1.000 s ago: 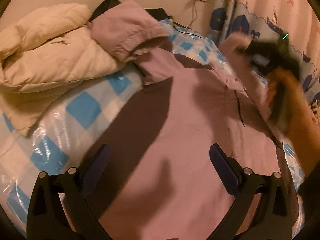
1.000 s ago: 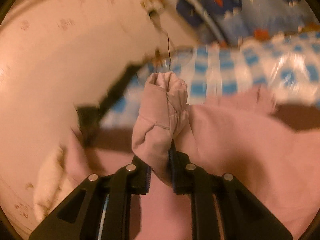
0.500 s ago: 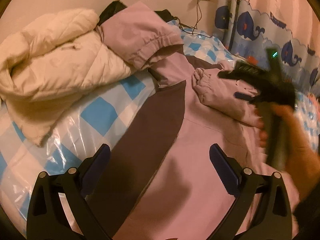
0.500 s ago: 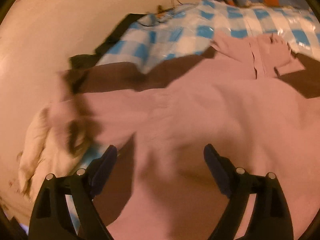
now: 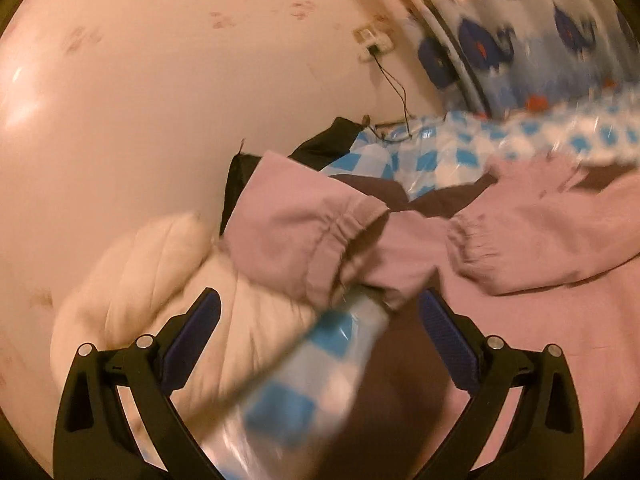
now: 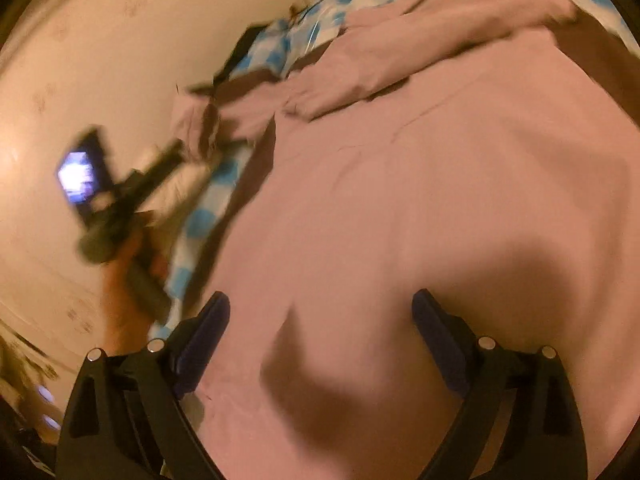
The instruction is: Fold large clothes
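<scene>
Both hand-held grippers spread, empty: left [image 5: 320,316], right [image 6: 320,320], over pink jacket [image 6: 420,200].

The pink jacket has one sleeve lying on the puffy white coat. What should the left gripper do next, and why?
Probably move forward and close on that sleeve's cuff. The left gripper is open and empty, just short of it, and the other sleeve already lies across the pink jacket.
</scene>
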Available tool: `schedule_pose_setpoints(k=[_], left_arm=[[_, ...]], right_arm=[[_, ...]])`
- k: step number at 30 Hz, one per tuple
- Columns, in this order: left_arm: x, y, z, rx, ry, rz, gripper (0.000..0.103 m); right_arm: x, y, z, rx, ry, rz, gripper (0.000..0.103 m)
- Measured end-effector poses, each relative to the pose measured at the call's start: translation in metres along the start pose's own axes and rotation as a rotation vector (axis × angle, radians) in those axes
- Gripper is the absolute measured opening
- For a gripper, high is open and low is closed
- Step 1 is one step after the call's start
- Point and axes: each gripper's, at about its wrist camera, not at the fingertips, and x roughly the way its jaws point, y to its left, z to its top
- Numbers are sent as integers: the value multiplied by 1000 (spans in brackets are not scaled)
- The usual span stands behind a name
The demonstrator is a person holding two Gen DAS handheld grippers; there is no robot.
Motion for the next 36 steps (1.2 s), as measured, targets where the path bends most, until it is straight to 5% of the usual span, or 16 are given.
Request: schedule_pose_setpoints(k=[5, 10, 11, 13, 14, 15, 18, 29, 36], left_arm=[[56, -17, 12, 169, -10, 96, 95], [108, -13, 9, 161, 105, 134, 95], [114, -6, 8, 128, 124, 100, 94], [117, 17, 5, 4, 135, -69, 63], [117, 26, 5, -43, 138, -112, 57], [117, 34, 6, -79, 143, -134, 35], [107, 58, 17, -150, 142, -197, 19], [16, 87, 126, -321, 60, -663, 13], [-48, 15, 194, -378, 67, -1019, 14]], right_arm=[[7, -3, 6, 19, 7, 28, 89], [6, -5, 6, 44, 5, 52, 89], [5, -6, 6, 48, 5, 54, 89], [6, -7, 6, 60, 2, 60, 89], [6, -7, 6, 66, 0, 63, 89], [4, -8, 6, 73, -1, 67, 89], [5, -9, 5, 94, -2, 84, 89], [-14, -5, 11, 151, -42, 149, 89], [-51, -17, 25, 232, -167, 207, 89]])
